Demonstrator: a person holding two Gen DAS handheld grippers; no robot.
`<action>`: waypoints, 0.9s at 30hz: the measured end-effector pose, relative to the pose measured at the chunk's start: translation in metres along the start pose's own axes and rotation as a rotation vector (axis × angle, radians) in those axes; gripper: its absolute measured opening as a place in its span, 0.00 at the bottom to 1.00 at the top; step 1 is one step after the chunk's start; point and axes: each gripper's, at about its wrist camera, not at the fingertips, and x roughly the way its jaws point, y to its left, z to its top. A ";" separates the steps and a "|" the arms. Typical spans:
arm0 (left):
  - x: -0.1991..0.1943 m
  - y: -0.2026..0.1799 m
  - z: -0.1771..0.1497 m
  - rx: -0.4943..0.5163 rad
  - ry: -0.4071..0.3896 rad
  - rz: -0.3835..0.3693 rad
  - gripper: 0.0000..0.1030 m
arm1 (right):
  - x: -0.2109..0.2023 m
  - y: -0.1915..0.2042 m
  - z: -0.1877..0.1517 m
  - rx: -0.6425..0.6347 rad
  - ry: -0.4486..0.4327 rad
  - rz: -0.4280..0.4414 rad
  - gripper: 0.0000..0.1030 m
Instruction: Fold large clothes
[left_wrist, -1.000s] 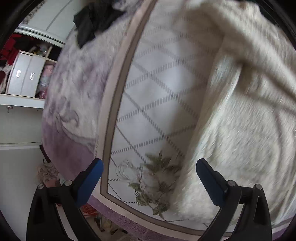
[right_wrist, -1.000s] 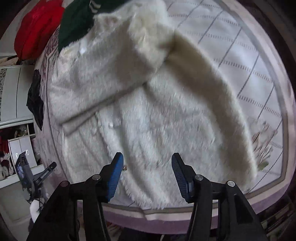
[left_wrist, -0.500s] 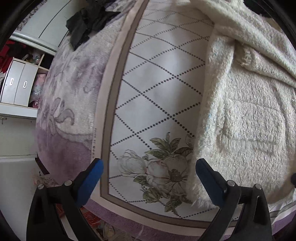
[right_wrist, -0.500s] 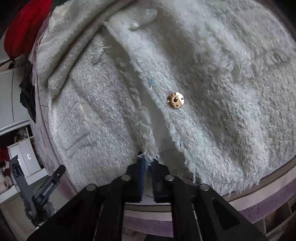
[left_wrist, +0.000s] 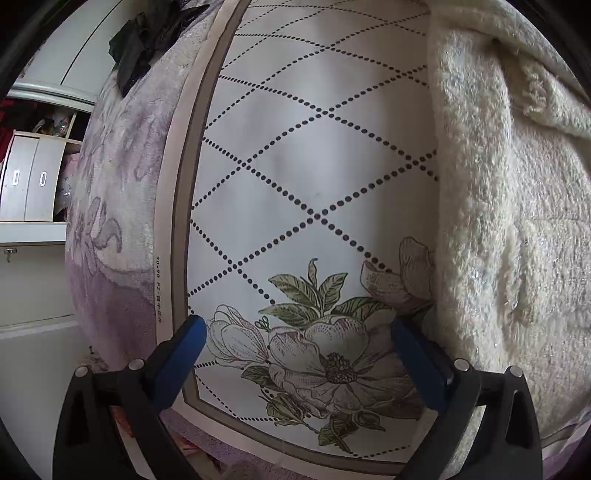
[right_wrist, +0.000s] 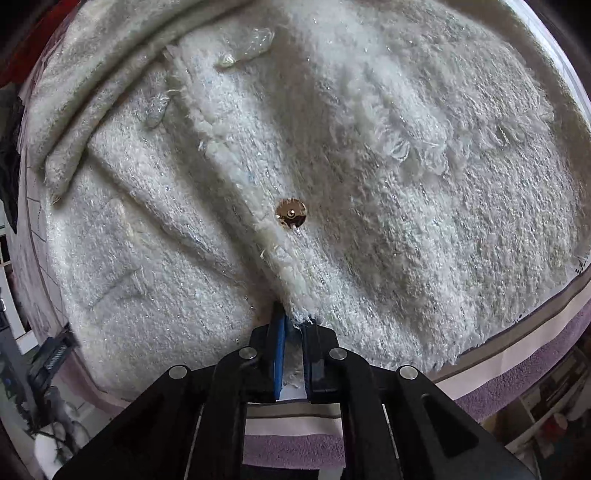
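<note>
A fluffy cream-white cardigan (right_wrist: 388, 177) lies spread on the bed and fills the right wrist view. It has a gold button (right_wrist: 291, 213) by its front opening. My right gripper (right_wrist: 293, 325) is shut on the cardigan's front edge at the hem. In the left wrist view the cardigan (left_wrist: 509, 221) lies along the right side. My left gripper (left_wrist: 299, 354) is open and empty, low over the bedspread, its right finger (left_wrist: 417, 354) close beside the cardigan's side edge.
The bedspread (left_wrist: 295, 166) is white with a dotted diamond pattern and printed flowers, over a purple blanket (left_wrist: 110, 203). A black garment (left_wrist: 147, 40) lies at the far end. Cupboard drawers (left_wrist: 29, 181) stand to the left. The bed's front edge (right_wrist: 517, 354) is near.
My right gripper dropped to the cardigan's hem and closed on its front edge, then pulled it over slightly. My left gripper moved lower and closer to the bedspread beside the cardigan, still open.
</note>
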 end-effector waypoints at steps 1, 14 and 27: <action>-0.004 0.002 0.000 -0.003 -0.007 -0.001 0.99 | -0.005 0.000 0.000 0.005 0.015 0.027 0.13; -0.054 -0.032 -0.001 0.094 -0.138 0.024 0.99 | 0.000 -0.021 0.020 -0.007 -0.050 0.021 0.56; -0.029 -0.019 -0.024 0.019 0.014 -0.046 0.99 | -0.093 -0.169 0.029 0.168 -0.175 -0.011 0.56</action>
